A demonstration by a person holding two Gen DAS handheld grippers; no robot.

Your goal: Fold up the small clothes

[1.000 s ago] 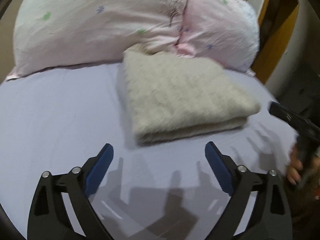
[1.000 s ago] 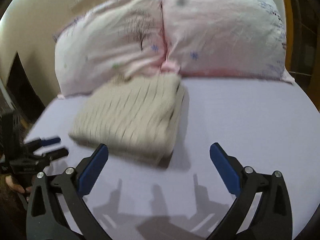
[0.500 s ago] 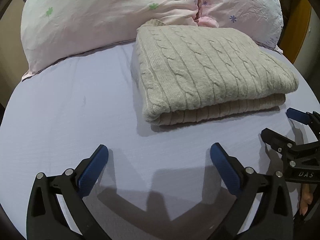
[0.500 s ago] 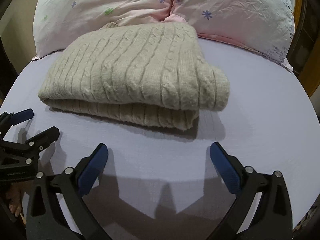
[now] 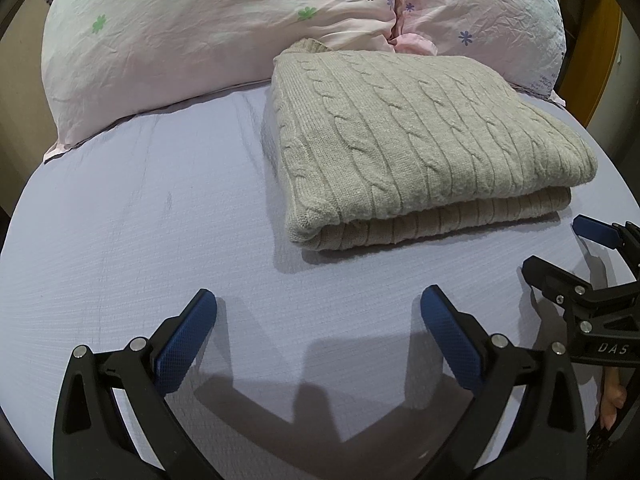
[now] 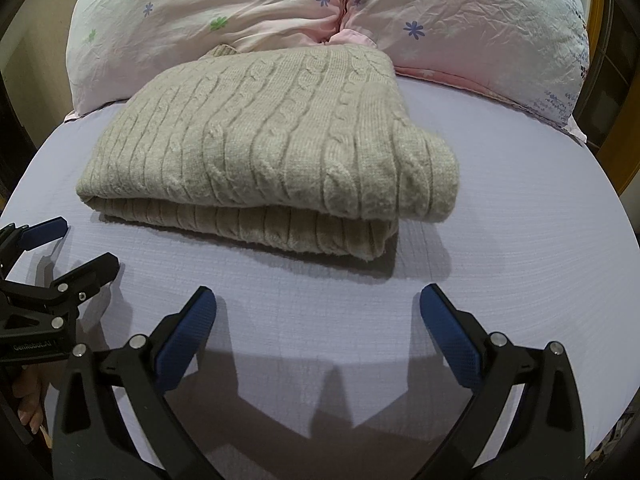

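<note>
Lavender bedsheet [image 5: 132, 240] covers the mattress, with two pink flowered pillows [image 5: 208, 36] propped at its head. Against the seam where those pillows meet lies the beige cable-knit sweater [image 5: 404, 136], already folded into a thick, roughly rectangular bundle whose far edge touches the pillows and whose doubled near edge faces both tools. Its longer side runs across the bed, parallel to the pillows. From the left gripper [image 5: 318, 330] the sweater lies ahead and to the right; from the right gripper [image 6: 318, 330] it lies ahead and slightly to the left, so the bundle sits between the two, near neither pair of pads. The right one looks a little nearer, its jaws almost centred on the rounded fold at the bundle's corner. Both grippers stand spread wide, blue pads well apart, gripping nothing and touching no cloth; only their shadows fall on the sheet below. Judged from this, the fold looks finished, and any further move would start at that near doubled edge.
</note>
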